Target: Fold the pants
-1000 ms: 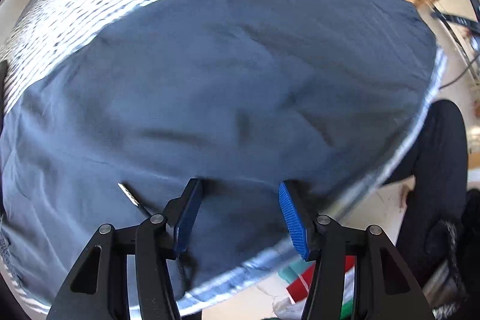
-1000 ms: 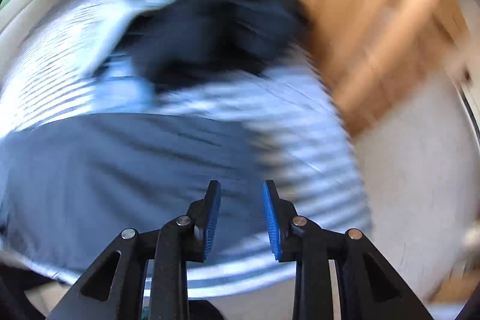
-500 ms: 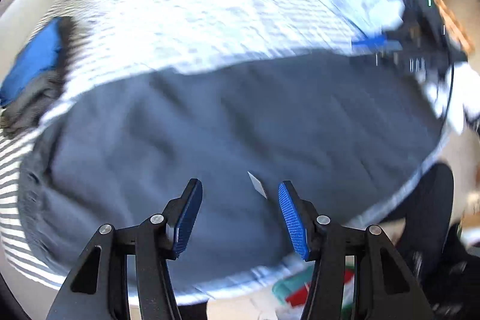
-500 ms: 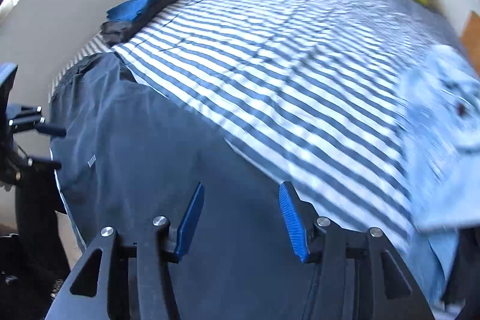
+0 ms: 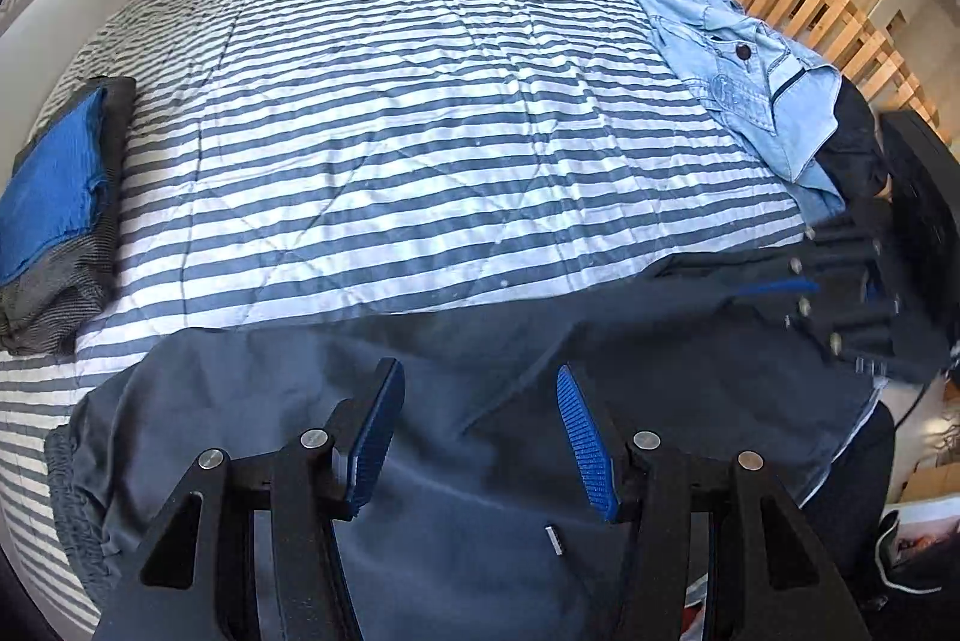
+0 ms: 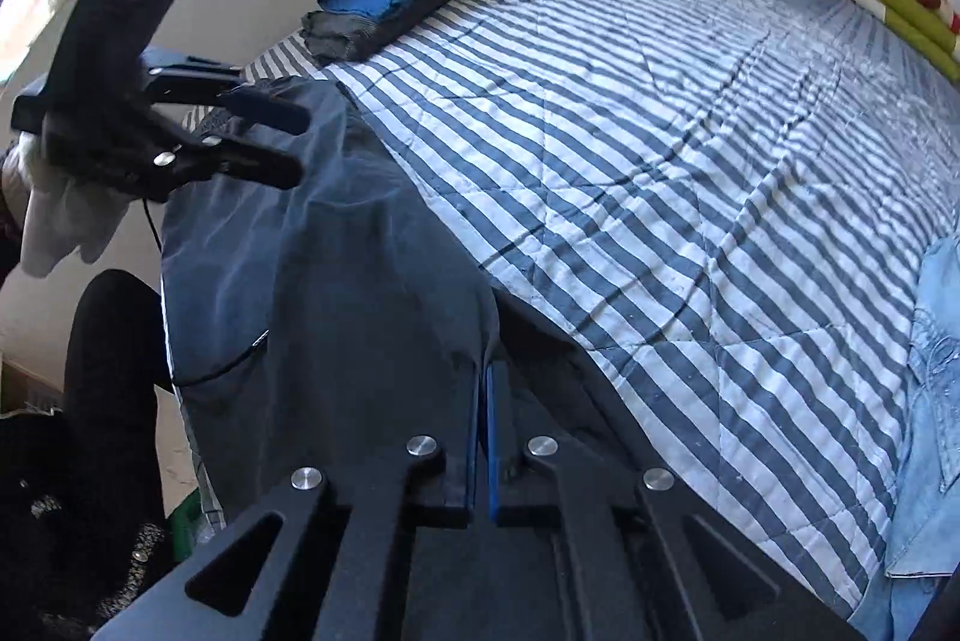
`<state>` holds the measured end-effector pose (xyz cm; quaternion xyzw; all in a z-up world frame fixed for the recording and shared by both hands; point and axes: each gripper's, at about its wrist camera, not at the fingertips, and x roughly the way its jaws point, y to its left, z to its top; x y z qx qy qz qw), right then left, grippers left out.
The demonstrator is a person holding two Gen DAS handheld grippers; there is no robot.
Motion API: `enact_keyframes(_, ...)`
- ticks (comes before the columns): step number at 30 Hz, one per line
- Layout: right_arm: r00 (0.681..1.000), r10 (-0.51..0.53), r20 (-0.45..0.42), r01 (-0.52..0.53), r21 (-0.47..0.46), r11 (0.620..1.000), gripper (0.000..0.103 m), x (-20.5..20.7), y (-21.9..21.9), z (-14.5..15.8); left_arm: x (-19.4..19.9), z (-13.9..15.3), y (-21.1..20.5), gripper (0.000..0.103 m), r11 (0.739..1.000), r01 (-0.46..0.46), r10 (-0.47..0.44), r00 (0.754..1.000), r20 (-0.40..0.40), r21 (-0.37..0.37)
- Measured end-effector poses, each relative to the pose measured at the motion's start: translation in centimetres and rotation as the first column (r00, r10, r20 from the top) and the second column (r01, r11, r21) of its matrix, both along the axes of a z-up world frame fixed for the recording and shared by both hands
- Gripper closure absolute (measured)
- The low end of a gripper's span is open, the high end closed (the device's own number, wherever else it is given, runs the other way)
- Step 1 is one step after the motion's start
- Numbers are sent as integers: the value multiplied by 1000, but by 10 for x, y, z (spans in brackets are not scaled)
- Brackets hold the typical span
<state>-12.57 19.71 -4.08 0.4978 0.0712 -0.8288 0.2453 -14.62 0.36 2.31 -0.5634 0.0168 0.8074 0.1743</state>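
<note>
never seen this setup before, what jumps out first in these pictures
The wide blue-and-white striped bedspread fills both views, with dark grey-blue pants spread flat along its near edge. The right gripper is shut on the pants' edge, while the left gripper hangs open above the fabric. A crumpled light-blue denim garment lies at the bed's right side, and a folded bright-blue and grey pile at its left.

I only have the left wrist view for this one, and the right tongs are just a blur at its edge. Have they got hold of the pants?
Observer: Yes. The right wrist view shows the right tongs shut on a pinched edge of the dark pants.
Reviewer: And the left tongs, from that side?
Observer: Side-on, the left tongs are open with nothing between the pads, and appear to hang just above the far end of the pants.
</note>
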Motion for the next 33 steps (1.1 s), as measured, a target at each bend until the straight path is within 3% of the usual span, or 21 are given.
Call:
enact_keyframes(3, 997, 66, -37, -65, 25, 998, 101, 31, -23, -2, 0, -9, 8, 47, 999, -2, 1, 1000, 26, 35)
enact_keyframes(6, 990, 139, -15, -138, 56, 989, 101, 54, -48, -19, 13, -18, 17, 47, 999, 9, -11, 999, 45, 53)
enact_keyframes(11, 984, 171, 40, -174, 100, 980, 97, 63, -67, -43, 30, -53, 24, 47, 999, 31, -30, 996, 80, -9)
enact_keyframes(14, 982, 179, 57, -183, 87, 979, 97, 62, -68, -44, 38, -81, 16, 51, 1000, -14, 15, 987, 159, -10)
enact_keyframes(17, 977, 201, 68, -207, 107, 972, 98, 66, -75, -50, 43, -66, 9, 54, 993, -64, 50, 988, 143, 100)
enact_keyframes(19, 970, 237, 57, -242, 130, 962, 98, 72, -84, -53, 45, -45, 9, 53, 988, -71, 59, 994, 90, 134)
enact_keyframes(22, 960, 278, 45, -281, 147, 948, 99, 77, -97, -52, 42, -40, 19, 52, 984, -73, 54, 992, 117, 160)
enact_keyframes(24, 954, 299, 35, -301, 161, 940, 99, 80, -104, -52, 39, -50, 29, 52, 989, -72, 54, 989, 138, 130)
enact_keyframes(26, 950, 310, 35, -311, 170, 935, 98, 82, -106, -51, 38, -67, 40, 54, 998, -52, 45, 988, 149, 47)
enact_keyframes(27, 949, 312, 40, -314, 171, 934, 98, 82, -105, -49, 39, -75, 40, 63, 998, -60, 54, 986, 160, 31)
enact_keyframes(29, 953, 295, 68, -302, 131, 944, 95, 76, -95, -41, 42, -90, 32, 75, 994, -97, 85, 976, 201, 50)
enact_keyframes(30, 962, 262, 82, -268, 79, 960, 93, 69, -85, -33, 45, -91, 25, 77, 990, -114, 96, 976, 196, 84)
enact_keyframes(32, 980, 171, 103, -168, -37, 985, 78, 47, -62, -19, 52, -90, 11, 79, 979, -145, 114, 973, 201, 146)
enact_keyframes(33, 986, 126, 114, -116, -87, 989, 78, 36, -53, -14, 55, -90, 7, 80, 974, -155, 119, 971, 206, 165)
